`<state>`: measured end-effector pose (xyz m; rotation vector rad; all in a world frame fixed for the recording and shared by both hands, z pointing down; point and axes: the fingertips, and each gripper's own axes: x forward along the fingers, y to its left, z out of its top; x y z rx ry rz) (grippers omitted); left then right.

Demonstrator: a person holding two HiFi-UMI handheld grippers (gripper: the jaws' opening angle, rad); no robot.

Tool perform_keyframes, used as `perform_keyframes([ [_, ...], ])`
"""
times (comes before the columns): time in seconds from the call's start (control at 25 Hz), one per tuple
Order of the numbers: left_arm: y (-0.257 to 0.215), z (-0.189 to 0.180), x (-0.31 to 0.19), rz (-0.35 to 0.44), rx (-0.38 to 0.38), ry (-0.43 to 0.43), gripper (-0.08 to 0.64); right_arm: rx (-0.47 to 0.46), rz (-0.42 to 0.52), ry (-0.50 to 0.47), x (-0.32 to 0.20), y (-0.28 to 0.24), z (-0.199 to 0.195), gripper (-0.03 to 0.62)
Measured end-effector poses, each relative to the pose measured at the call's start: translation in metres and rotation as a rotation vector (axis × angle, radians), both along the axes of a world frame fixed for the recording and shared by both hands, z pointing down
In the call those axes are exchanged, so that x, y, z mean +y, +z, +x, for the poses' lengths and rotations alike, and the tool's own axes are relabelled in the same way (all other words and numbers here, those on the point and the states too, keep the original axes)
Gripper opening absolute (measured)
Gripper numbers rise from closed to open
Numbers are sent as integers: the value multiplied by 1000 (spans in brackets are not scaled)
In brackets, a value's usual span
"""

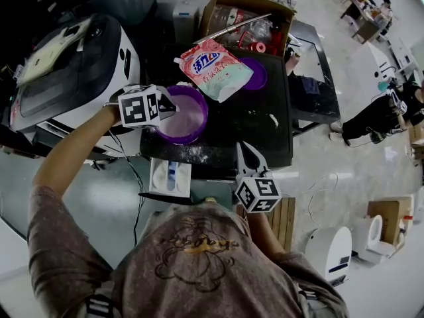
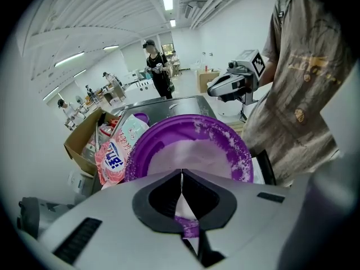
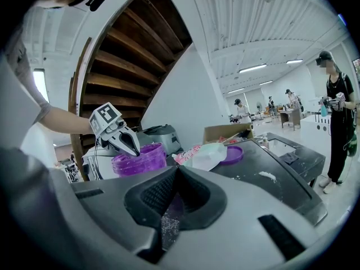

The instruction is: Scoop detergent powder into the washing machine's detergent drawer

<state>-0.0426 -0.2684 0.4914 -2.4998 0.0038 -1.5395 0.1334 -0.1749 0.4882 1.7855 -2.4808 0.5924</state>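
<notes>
Your left claw (image 2: pixel 181 180) pinches a purple piece (image 2: pixel 189 227) at the purple tub (image 2: pixel 147 145), white powder (image 2: pixel 188 153) inside, rim dusted; your right claw (image 3: pixel 175 176) is pressed together

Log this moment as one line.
left hand-held gripper: shut on tub rim | right hand-held gripper: shut on scoop, clear of tub | drawer: open

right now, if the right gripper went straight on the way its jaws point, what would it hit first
Probably the pink and white plastic detergent bag lying on the black tabletop; the right gripper points across that top toward the bag. Depth is unclear, so it might pass above.
</notes>
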Motion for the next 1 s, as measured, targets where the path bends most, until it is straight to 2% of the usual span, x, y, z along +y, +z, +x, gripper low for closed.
perform_keyframes([
  [0.32, 2, -6, 7, -48, -60, -40, 23, 0, 2, -3, 2, 0, 0, 2],
  [1.0, 7, -9, 25, -152, -150, -39, 23, 0, 8, -19, 6, 0, -3, 2],
])
